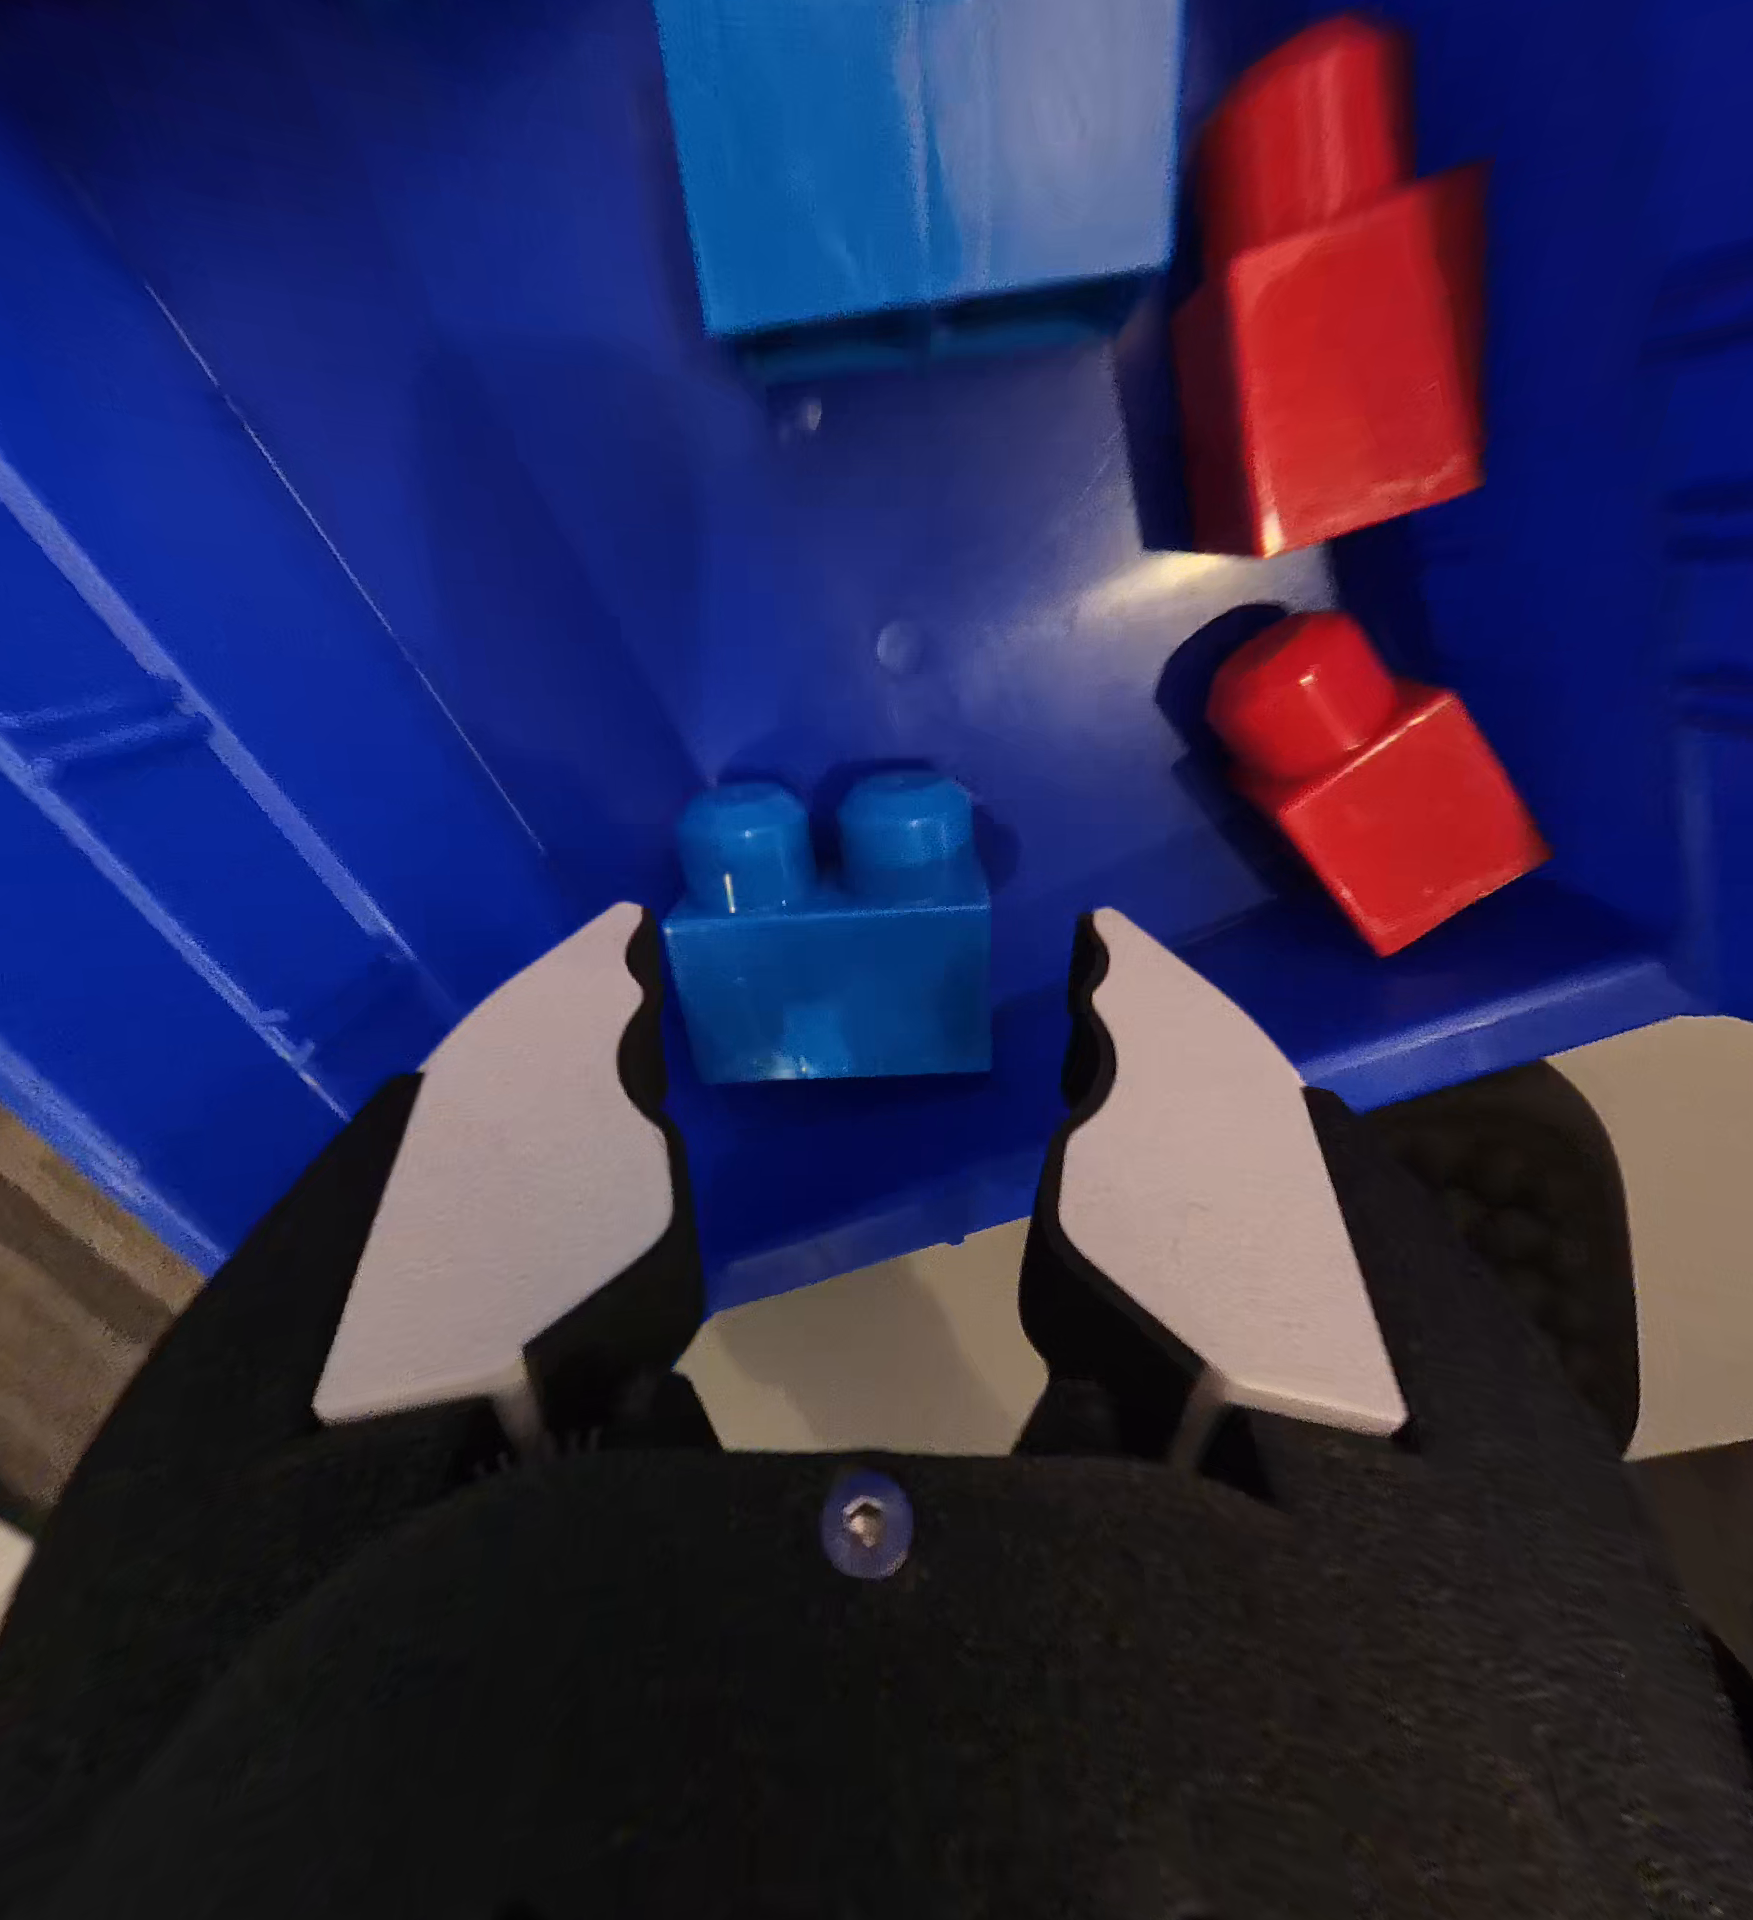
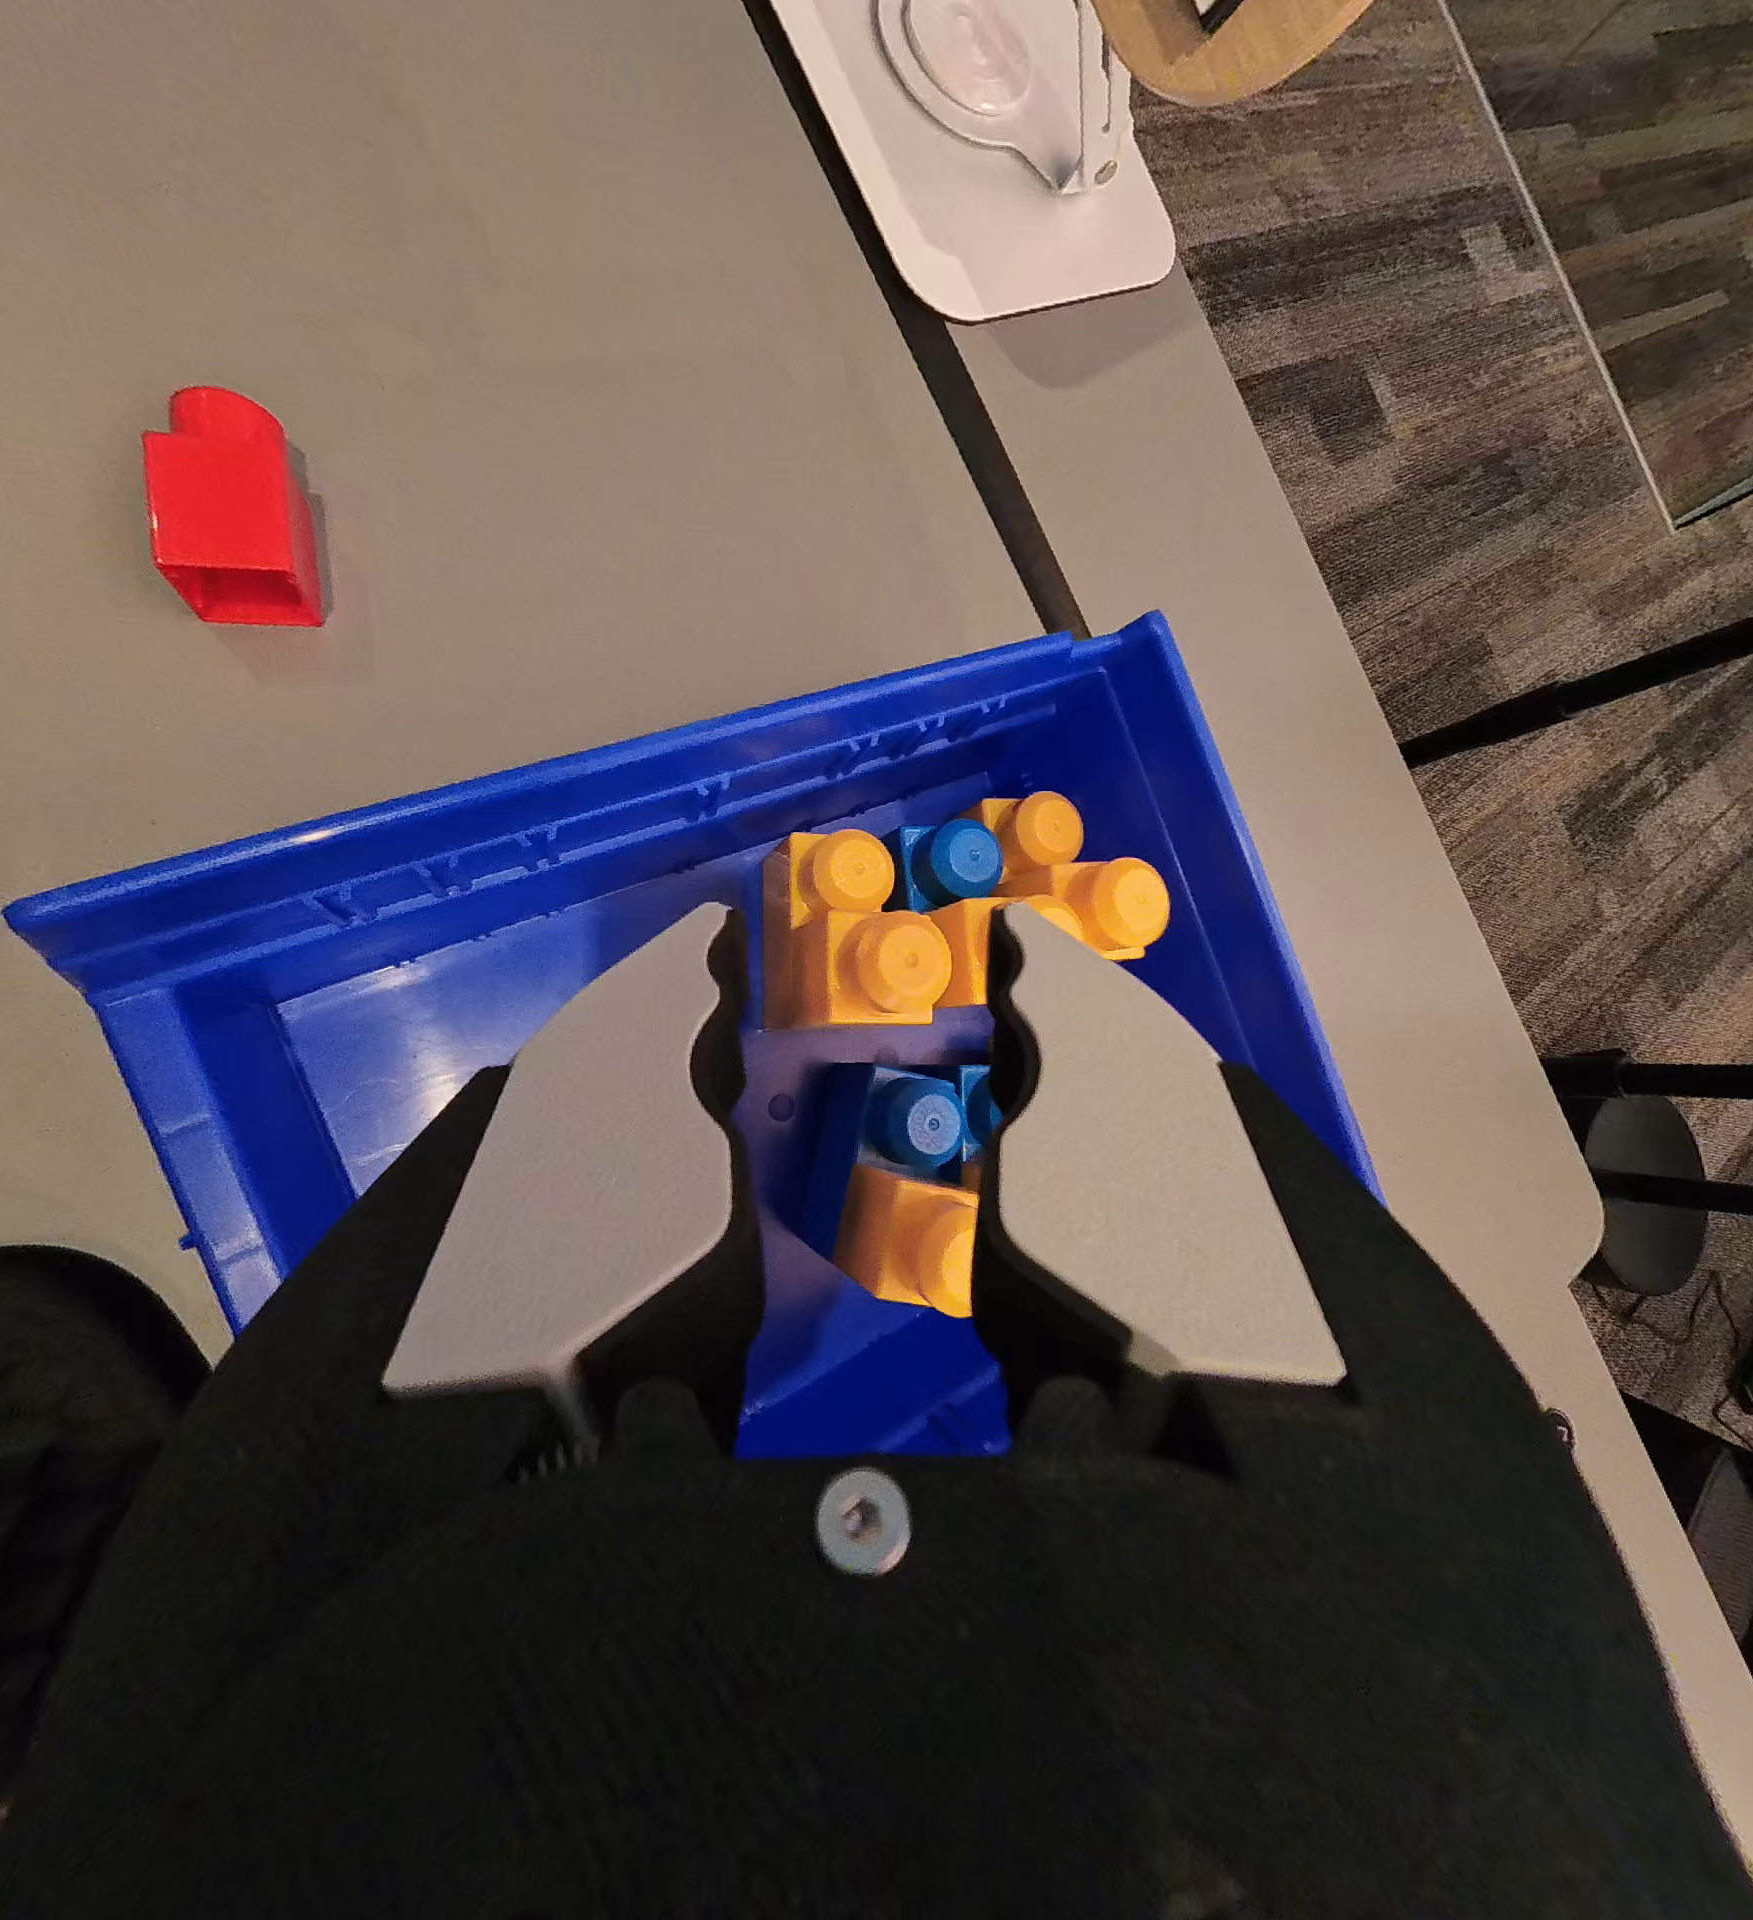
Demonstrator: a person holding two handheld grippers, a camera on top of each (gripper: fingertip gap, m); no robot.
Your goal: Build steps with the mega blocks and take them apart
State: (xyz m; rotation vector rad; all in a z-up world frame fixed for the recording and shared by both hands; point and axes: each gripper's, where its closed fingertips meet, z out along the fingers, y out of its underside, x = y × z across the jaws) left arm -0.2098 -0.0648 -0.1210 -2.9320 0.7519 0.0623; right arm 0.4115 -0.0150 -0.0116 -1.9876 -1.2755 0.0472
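In the left wrist view my left gripper (image 1: 864, 940) is open inside a blue bin (image 1: 352, 582). A blue two-stud block (image 1: 828, 966) lies between its fingertips, close to the left finger and clear of the right. Two red single-stud blocks (image 1: 1334, 353) (image 1: 1371, 790) lie at the right, and a larger light-blue block (image 1: 913, 166) at the top. In the right wrist view my right gripper (image 2: 864, 920) is open above another blue bin (image 2: 560, 790) holding several orange blocks (image 2: 861, 961) and blue blocks (image 2: 919, 1127). A red block (image 2: 228, 509) lies on its side on the grey table (image 2: 539, 312).
A white tray with a clear lid (image 2: 997, 135) sits at the table's far edge, a wooden piece (image 2: 1225, 52) beside it. Carpet floor (image 2: 1578, 364) and black stool legs (image 2: 1682, 1143) lie past the table's right edge. Carpet (image 1: 10, 1247) shows left of the left bin. Spacing between my two grippers at the tips: around 65 cm. From my right tips it is roughly 25 cm to the wooden piece (image 2: 1225, 52); from my left, 55 cm.
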